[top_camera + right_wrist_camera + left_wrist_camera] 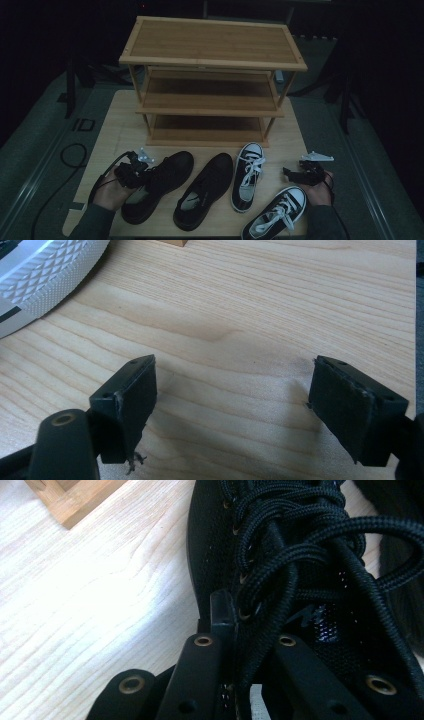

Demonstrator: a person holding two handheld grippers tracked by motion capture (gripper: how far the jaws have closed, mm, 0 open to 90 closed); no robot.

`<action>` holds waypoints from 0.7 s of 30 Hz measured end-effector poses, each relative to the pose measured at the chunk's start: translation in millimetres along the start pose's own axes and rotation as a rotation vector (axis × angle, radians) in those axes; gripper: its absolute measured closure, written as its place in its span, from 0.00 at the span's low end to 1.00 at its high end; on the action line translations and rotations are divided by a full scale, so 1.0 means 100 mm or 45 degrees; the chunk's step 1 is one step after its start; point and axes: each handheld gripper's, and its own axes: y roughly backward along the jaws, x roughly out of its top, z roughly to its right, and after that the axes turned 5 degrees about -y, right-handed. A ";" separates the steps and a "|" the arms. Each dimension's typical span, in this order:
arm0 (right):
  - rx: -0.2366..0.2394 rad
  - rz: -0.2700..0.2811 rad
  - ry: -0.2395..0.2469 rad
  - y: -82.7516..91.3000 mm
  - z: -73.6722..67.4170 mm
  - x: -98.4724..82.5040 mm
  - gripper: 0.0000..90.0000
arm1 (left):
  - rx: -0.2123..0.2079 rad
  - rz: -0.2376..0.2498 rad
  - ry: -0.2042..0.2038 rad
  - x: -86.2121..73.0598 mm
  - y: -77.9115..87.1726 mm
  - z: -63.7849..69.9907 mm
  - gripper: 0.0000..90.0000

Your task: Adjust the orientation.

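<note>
Four shoes lie before one wooden rack [212, 80]: two black shoes [157, 185], two sneakers [247, 176]. Left gripper [250, 630] grasps a black shoe's laces; right gripper [232, 405] spread wide, empty.

High view overlooks the table [120, 130] from above.
Gripper views sit close over its wood, shared with the high view.

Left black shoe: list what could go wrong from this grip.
1. The left gripper is closed at the left black shoe's eyelet edge amid loose laces; a lift could slip or snag a loop.
2. Held there, the shoe may tilt and bump the other black shoe close beside it.
3. The rack's shelf gaps look low; a dangling shoe could catch an edge.
</note>
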 end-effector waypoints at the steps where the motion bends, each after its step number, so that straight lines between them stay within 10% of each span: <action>1: 0.000 0.000 0.000 0.00 0.00 0.00 0.21 | -0.006 0.006 0.008 -0.01 0.00 -0.01 0.98; 21: 0.000 0.000 0.000 0.00 0.00 0.00 0.21 | -0.055 0.100 0.110 -0.01 0.04 -0.12 0.98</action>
